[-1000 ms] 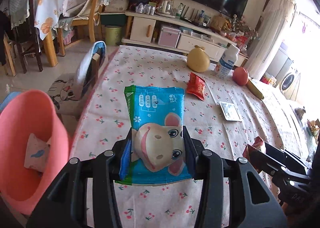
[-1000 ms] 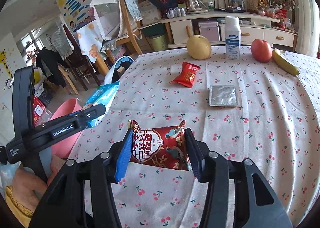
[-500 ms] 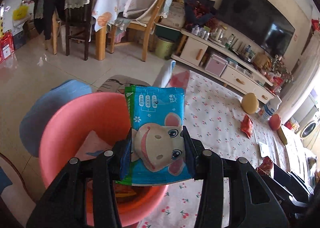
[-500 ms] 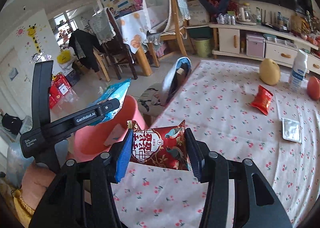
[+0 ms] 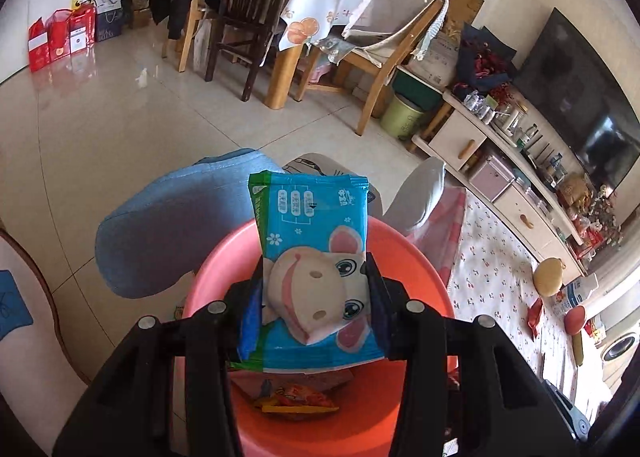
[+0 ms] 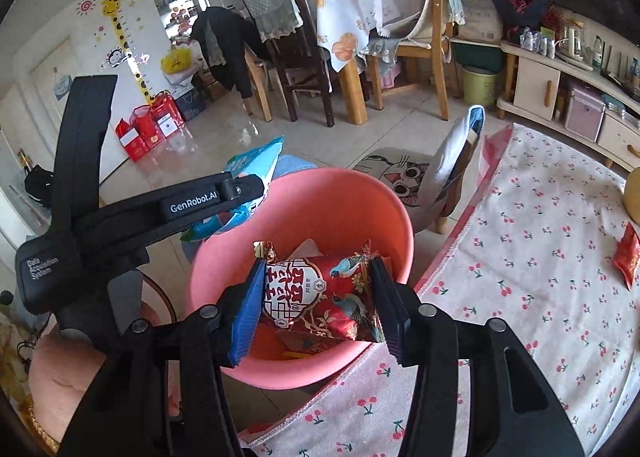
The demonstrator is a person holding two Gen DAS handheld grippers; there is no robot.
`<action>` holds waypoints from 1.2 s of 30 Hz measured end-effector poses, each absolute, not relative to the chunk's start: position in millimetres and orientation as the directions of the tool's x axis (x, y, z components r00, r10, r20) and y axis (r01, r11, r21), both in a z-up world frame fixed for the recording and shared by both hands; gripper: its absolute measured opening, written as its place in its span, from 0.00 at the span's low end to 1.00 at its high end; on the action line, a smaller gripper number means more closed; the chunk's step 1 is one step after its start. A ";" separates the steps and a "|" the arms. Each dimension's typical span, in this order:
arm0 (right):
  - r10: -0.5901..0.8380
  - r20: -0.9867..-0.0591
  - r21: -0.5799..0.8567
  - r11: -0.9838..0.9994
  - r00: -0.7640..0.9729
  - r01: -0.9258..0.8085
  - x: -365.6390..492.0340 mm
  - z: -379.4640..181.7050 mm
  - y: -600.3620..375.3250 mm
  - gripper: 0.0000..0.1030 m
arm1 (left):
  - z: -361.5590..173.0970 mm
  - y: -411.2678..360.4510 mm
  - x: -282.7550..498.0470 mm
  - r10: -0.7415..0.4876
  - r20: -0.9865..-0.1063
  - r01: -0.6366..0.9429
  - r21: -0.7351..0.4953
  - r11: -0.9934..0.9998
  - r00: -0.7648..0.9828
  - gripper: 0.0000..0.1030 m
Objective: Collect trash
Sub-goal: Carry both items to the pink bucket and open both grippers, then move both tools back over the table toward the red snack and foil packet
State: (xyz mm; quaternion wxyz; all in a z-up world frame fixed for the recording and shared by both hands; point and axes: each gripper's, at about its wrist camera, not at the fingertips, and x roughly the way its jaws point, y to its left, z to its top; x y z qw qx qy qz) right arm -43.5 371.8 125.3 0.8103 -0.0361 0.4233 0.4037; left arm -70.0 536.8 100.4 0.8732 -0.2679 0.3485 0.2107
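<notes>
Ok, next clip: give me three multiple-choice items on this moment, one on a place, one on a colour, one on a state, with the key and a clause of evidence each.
1. Where is the blue packet held by the left gripper?
A. over the pink bin
B. flat on the table
C. on the chair seat

2. What is the main colour of the packet in the right gripper?
A. green
B. red
C. white

3. How do the right gripper's jaws stand?
A. wide open and empty
B. shut on the packet
C. open around a bottle

Key:
1 A: in the left wrist view the pink bin rim curves around and below the blue packet.
2 B: the red packet shows red with gold print and birds.
3 B: both fingers press the red packet's sides above the bin opening.
</notes>
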 end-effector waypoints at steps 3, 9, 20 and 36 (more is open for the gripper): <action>0.603 -0.741 0.289 0.684 0.296 -0.670 -37.9 112.4 378.0 0.59 | 94.7 541.2 -66.2 0.178 -0.741 -0.567 -0.312 0.762 0.647 0.48; 0.621 -0.704 0.348 0.724 0.343 -0.596 -35.6 116.0 337.0 0.86 | 99.5 532.2 -67.6 0.193 -0.704 -0.549 -0.321 0.772 0.683 0.76; 0.516 -0.707 0.285 0.834 0.484 -0.472 -43.7 115.0 233.7 0.91 | 124.9 463.5 -61.5 0.196 -0.490 -0.363 -0.274 0.891 0.850 0.84; 0.420 -0.640 0.203 0.900 0.643 -0.386 -66.4 117.5 116.2 0.95 | 128.9 369.6 -35.9 0.067 -0.532 -0.178 -0.161 0.971 0.844 0.86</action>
